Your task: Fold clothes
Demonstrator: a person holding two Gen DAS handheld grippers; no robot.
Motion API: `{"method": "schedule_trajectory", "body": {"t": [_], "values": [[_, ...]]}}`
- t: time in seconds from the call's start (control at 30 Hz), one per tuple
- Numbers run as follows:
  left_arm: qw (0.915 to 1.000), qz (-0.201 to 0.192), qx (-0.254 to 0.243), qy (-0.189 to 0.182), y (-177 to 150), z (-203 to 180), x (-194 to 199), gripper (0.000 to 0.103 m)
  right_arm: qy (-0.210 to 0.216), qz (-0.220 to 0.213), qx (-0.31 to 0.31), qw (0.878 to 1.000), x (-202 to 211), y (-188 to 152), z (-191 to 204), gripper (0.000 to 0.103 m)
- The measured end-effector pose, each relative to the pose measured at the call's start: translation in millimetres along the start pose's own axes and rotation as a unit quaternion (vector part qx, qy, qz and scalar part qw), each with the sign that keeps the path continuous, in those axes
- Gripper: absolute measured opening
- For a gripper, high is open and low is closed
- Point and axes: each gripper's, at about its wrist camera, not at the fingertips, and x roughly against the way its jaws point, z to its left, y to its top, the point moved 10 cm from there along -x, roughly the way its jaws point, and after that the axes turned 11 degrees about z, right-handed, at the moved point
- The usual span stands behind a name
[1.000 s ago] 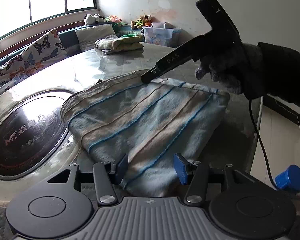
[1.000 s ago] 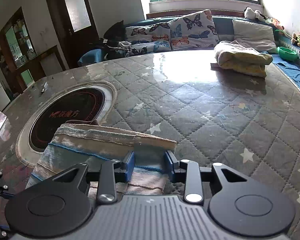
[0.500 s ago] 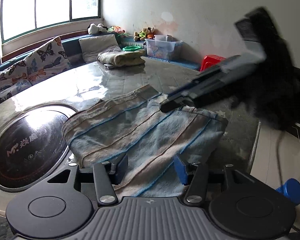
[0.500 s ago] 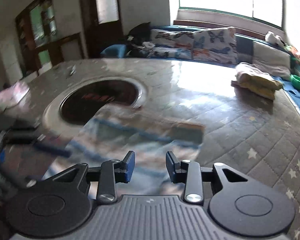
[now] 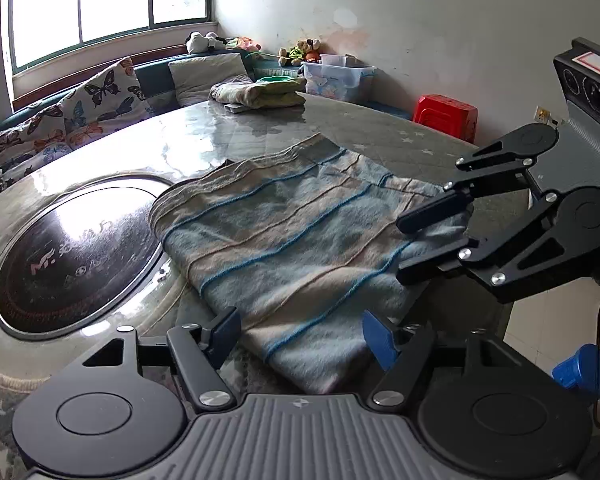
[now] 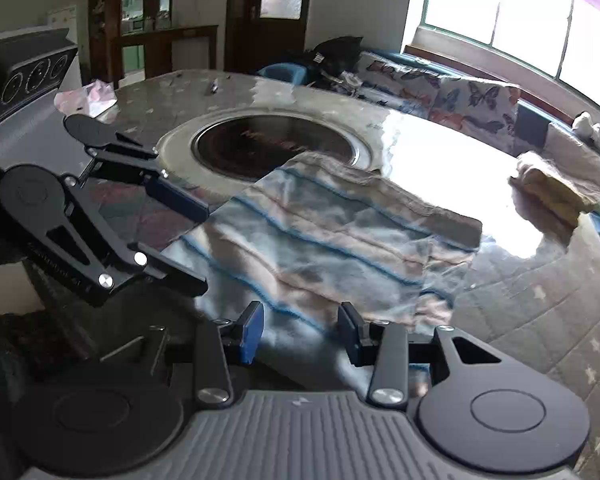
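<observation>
A folded cloth (image 5: 296, 240) with blue and tan stripes lies flat on the quilted round table (image 5: 220, 140). In the left wrist view its near corner sits between the fingers of my left gripper (image 5: 302, 334). Those jaws are opening, and the pads stand clear of the fabric. My right gripper (image 5: 402, 250) reaches in from the right, one finger above and one below the cloth's right edge. In the right wrist view the cloth (image 6: 332, 236) runs between the right gripper's (image 6: 300, 332) opening jaws without being pinched. The left gripper (image 6: 204, 248) shows at the left.
A round dark hotplate (image 5: 72, 256) is set into the table left of the cloth. A folded yellowish garment (image 5: 260, 94) lies at the far side. A red stool (image 5: 446, 114), a blue object (image 5: 584, 370) on the floor and a pink bag (image 6: 86, 98) ring the table.
The right gripper has swung from the cloth's far edge round to its right side and rolled. Both grippers' jaws have widened. The left gripper has stayed in place.
</observation>
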Motion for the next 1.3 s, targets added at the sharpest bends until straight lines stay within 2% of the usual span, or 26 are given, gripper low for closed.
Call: {"method": "schedule_trajectory", "body": {"t": [0.1, 0.23, 0.37, 0.47, 0.6, 0.67, 0.77, 0.87, 0.97, 1.13, 1.3], "values": [[1.0, 0.004, 0.004, 0.006, -6, 4, 1, 0.071, 0.021, 0.009, -0.006, 1.0, -5, -4, 8, 0.042], [0.9998, 0.004, 0.015, 0.016, -13, 15, 8, 0.071, 0.055, 0.004, 0.021, 0.998, -2, 0, 26, 0.041], [0.9993, -0.002, 0.028, 0.026, -15, 25, 17, 0.071, 0.075, -0.012, -0.003, 0.997, -2, 14, 20, 0.042], [0.9984, -0.01, 0.04, 0.038, -16, 35, 24, 0.071, 0.088, -0.007, -0.009, 0.996, -12, 18, 23, 0.042], [0.9964, -0.019, 0.062, 0.055, -16, 52, 33, 0.077, 0.117, -0.003, 0.017, 0.993, -17, 19, 48, 0.048], [0.9953, -0.024, 0.072, 0.06, -15, 59, 37, 0.081, 0.129, -0.006, 0.039, 0.991, -14, 21, 61, 0.047], [0.9936, -0.033, 0.083, 0.068, -13, 67, 43, 0.089, 0.133, -0.013, 0.05, 0.99, -12, 25, 69, 0.047], [0.9923, -0.044, 0.09, 0.073, -11, 72, 48, 0.093, 0.115, -0.019, 0.027, 0.993, -16, 31, 58, 0.048], [0.9908, -0.05, 0.099, 0.077, -10, 76, 52, 0.102, 0.108, -0.013, 0.006, 0.994, -22, 31, 50, 0.048], [0.9886, -0.049, 0.117, 0.081, -9, 85, 51, 0.103, 0.152, -0.006, 0.035, 0.988, -21, 26, 81, 0.051], [0.9867, -0.051, 0.132, 0.08, -9, 91, 53, 0.103, 0.157, -0.012, 0.051, 0.986, -18, 28, 91, 0.051]]}}
